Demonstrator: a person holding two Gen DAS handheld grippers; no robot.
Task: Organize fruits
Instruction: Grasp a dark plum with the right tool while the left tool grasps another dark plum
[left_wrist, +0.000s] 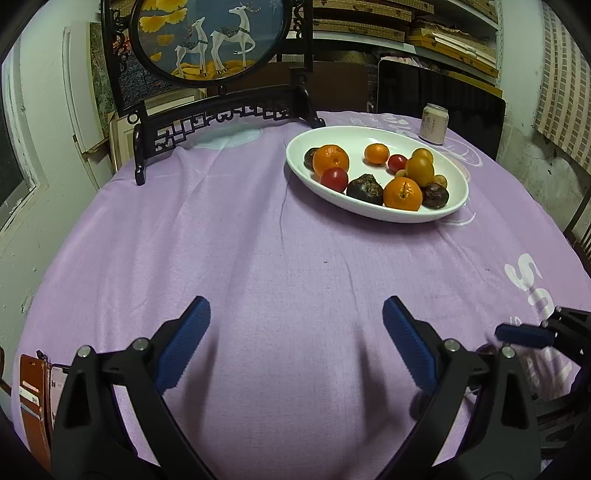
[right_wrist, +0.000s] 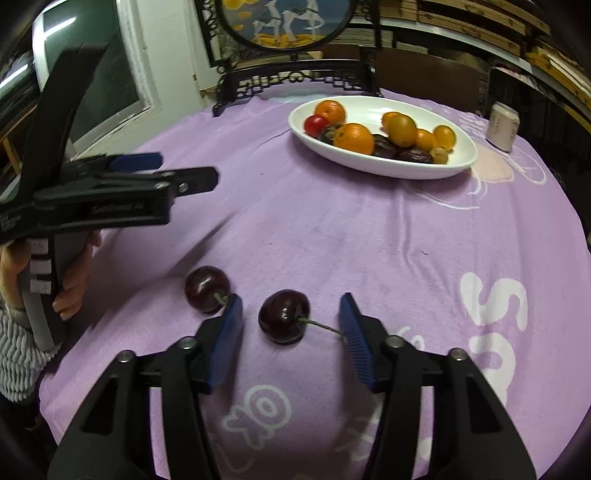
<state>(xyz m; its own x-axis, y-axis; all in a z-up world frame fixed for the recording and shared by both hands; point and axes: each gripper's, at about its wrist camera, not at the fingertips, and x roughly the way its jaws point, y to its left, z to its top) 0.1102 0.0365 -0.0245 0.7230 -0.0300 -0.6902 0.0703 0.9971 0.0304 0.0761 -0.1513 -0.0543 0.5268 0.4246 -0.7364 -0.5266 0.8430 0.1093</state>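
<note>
Two dark red cherries lie on the purple tablecloth (right_wrist: 369, 240) in the right wrist view. One cherry (right_wrist: 283, 316) sits between the blue pads of my right gripper (right_wrist: 291, 315), with a gap on each side; its stem reaches toward the right pad. The other cherry (right_wrist: 207, 290) lies just outside the left pad. My left gripper (left_wrist: 295, 306) stands wide open over bare cloth, holding nothing; it also shows from the side (right_wrist: 181, 170), held by a hand (right_wrist: 74, 288). A white oval plate (left_wrist: 351, 136) (right_wrist: 369, 166) at the far side holds oranges, small red fruits and dark brown ones.
A drink can (left_wrist: 433, 123) (right_wrist: 503, 126) stands behind the plate on the right. A black carved stand with a round deer picture (left_wrist: 221, 110) occupies the table's far left. A brown wallet (left_wrist: 33, 398) lies at the near left edge. Shelves line the back wall.
</note>
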